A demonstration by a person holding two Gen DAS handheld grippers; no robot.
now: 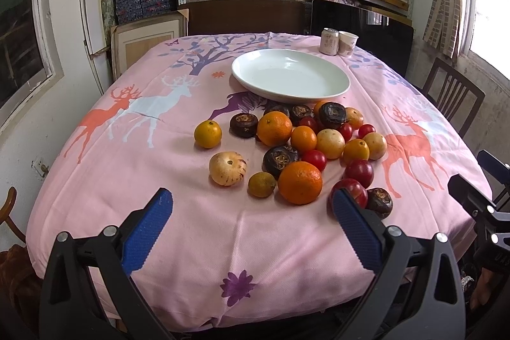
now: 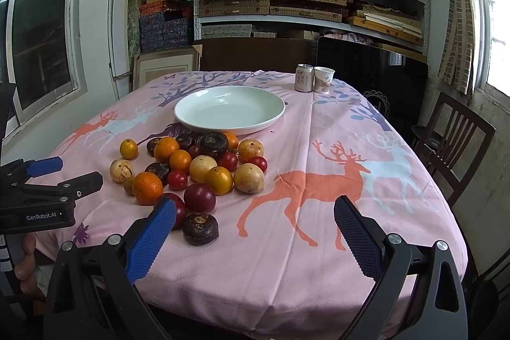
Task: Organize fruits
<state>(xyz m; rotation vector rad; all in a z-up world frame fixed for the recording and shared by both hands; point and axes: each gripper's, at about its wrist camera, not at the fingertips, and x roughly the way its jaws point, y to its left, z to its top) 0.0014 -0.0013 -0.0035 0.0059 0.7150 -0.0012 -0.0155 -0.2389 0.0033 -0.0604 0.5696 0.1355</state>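
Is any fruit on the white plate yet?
No, the white plate holds nothing; all the fruit lies on the tablecloth in front.

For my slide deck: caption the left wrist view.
Open left gripper hovers before mixed loose fruit beside an empty white ceramic plate on pink deer-print tablecloth.

Table with pink deer-print cloth (image 1: pixel 191 244). White plate (image 1: pixel 290 75) at centre. Loose fruit pile (image 1: pixel 287 148) at 6 o'clock from plate. Can (image 1: pixel 330 41) and paper cup (image 1: pixel 347 43) at 1 o'clock, touching.
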